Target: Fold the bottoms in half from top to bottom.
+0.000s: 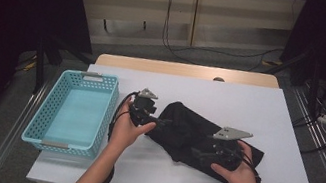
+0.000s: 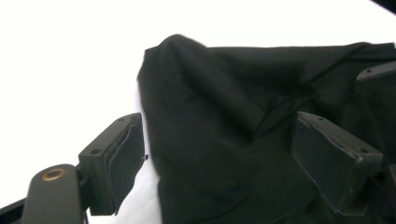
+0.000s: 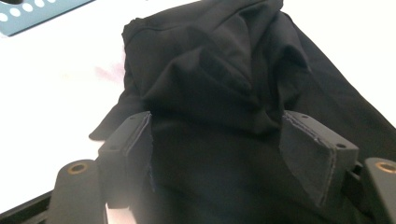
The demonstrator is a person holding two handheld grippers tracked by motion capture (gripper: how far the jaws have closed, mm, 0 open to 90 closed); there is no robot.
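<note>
The fingers [image 2: 114, 161] of the left gripper [image 1: 146, 110] stand wide apart, gripping nothing; the black garment [image 1: 194, 135] lies between and beyond them. The right gripper [image 1: 221, 152] also stands open, its fingers [image 3: 317, 154] straddling a bunched fold without pressing it. The garment lies crumpled at the centre of the white bench [image 1: 291, 129], right of the empty blue basket [image 1: 39, 120]. Judgement: the work is at an early stage. The garment is neither flattened nor folded, and nothing sits in the basket.
</note>
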